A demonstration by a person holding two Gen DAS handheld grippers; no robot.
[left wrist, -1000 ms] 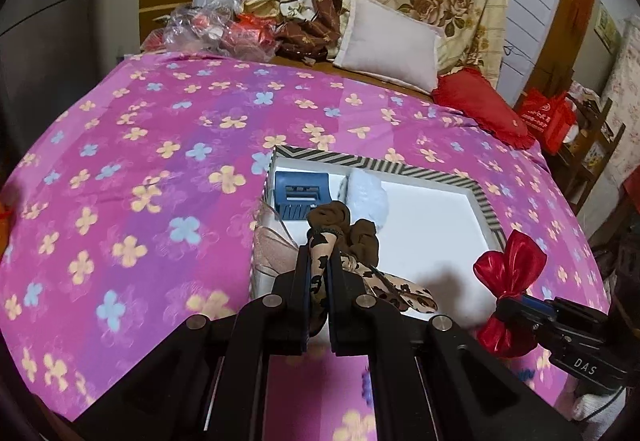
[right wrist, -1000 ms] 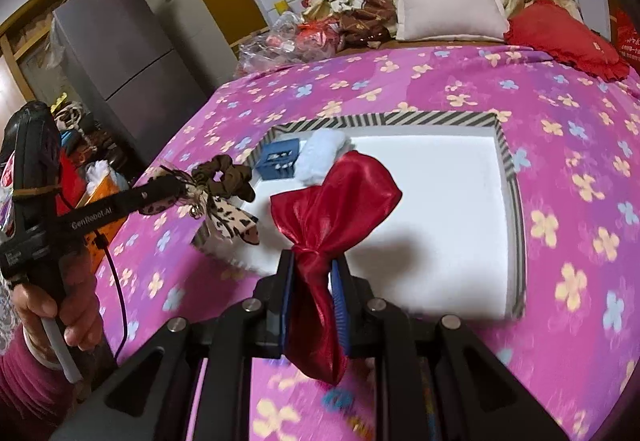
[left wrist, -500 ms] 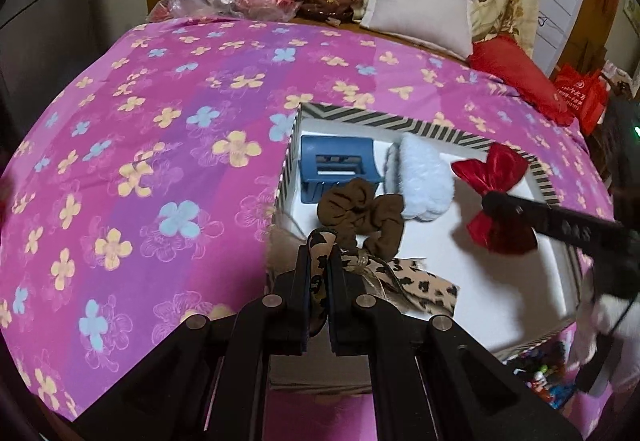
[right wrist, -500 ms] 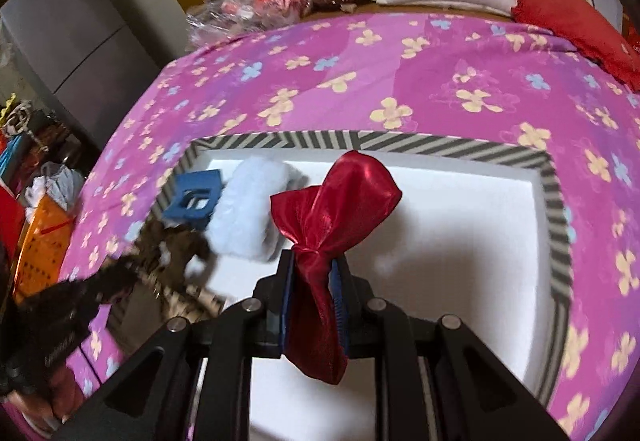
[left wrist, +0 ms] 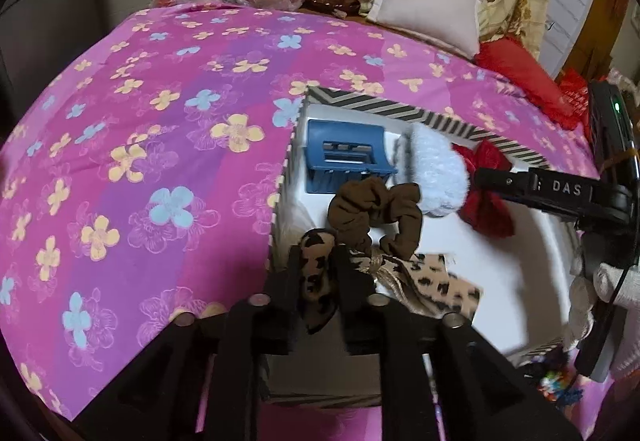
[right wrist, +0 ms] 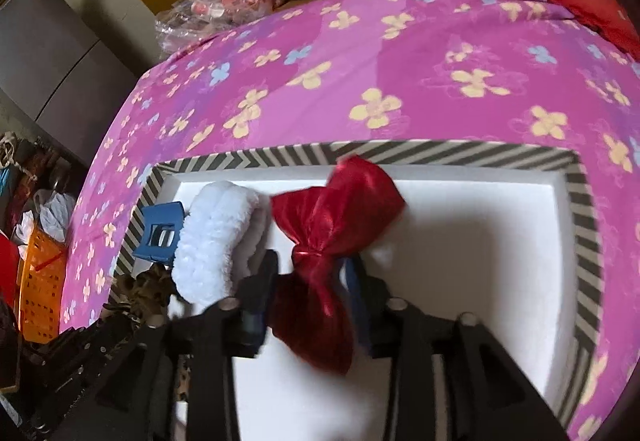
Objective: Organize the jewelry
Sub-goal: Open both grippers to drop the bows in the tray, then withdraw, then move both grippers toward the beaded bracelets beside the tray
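Dim indoor light, motion blur, fisheye warping

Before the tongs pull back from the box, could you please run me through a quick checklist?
1. Left tongs jaws parted, having just been opening: ok.
2. Leopard bow clear of the left pads: cannot tell, it still sits between them.
3. Right tongs jaws parted, having just been opening: ok.
4. Red bow inside the striped box: ok, its upper loop lies by the far wall.
5. Red bow free of the right pads: cannot tell, blurred.
6. White fluffy scrunchie and blue claw clip lying in the box: ok.
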